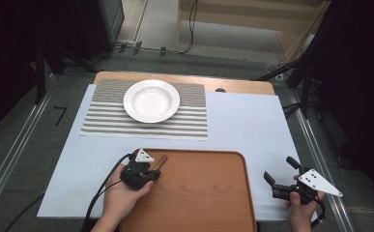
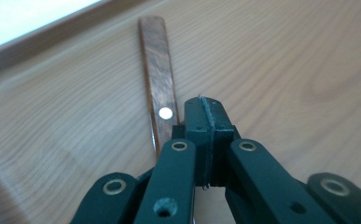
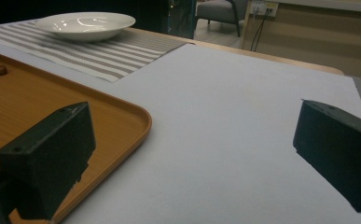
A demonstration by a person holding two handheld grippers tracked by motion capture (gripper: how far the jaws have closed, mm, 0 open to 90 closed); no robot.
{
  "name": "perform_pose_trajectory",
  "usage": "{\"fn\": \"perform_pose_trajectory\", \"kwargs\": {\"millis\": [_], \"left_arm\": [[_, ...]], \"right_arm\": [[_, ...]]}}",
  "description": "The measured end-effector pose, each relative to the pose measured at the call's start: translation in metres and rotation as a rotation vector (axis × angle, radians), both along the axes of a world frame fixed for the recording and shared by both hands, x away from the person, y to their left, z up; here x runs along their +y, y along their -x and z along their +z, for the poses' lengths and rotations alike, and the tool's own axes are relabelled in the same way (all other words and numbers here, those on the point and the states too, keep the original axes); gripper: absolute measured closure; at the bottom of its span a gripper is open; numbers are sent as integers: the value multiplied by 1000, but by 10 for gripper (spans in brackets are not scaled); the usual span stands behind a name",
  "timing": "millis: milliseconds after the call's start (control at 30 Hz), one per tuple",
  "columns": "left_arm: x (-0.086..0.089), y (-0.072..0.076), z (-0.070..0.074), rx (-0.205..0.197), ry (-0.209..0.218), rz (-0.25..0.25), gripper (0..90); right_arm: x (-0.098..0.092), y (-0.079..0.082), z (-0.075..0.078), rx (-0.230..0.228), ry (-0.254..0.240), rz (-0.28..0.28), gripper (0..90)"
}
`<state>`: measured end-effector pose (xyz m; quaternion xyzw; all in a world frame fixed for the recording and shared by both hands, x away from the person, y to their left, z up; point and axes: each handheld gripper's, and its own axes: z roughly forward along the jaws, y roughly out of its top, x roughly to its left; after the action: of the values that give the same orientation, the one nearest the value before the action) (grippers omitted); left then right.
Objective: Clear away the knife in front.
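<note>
A wooden tray (image 1: 204, 198) lies at the table's near edge. On its far left corner rests a slim brown wooden handle (image 1: 162, 161) with a round metal rivet, seen close up as the handle (image 2: 158, 70). My left gripper (image 1: 155, 167) sits low over the tray with its jaws shut together (image 2: 205, 105). The handle lies just beside them and runs under the linkage. I cannot tell whether anything thin is pinched. My right gripper (image 1: 280, 169) hovers right of the tray over the white sheet, jaws wide open (image 3: 197, 140), with nothing between them.
A white deep plate (image 1: 151, 100) stands on a striped placemat (image 1: 189, 118) at the far left of the table. A white sheet (image 1: 252, 125) covers most of the tabletop. The tray's rim (image 3: 138, 119) lies just left of the right gripper.
</note>
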<state>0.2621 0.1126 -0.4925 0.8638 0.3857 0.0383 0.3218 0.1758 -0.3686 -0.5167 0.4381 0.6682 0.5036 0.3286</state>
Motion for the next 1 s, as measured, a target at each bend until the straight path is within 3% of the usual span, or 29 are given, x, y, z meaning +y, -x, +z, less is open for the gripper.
{"fn": "perform_pose_trajectory", "kwargs": {"millis": [500, 867, 933, 1000], "left_arm": [[38, -2, 2, 10, 2, 67, 900], [47, 1, 4, 7, 10, 80, 900], [48, 1, 4, -8, 24, 71, 900], [51, 2, 5, -29, 66, 60, 892]], "right_arm": [[1, 0, 0, 5, 4, -2, 0], [1, 0, 0, 5, 5, -2, 0], [1, 0, 0, 4, 4, -2, 0], [1, 0, 0, 4, 5, -2, 0]]}}
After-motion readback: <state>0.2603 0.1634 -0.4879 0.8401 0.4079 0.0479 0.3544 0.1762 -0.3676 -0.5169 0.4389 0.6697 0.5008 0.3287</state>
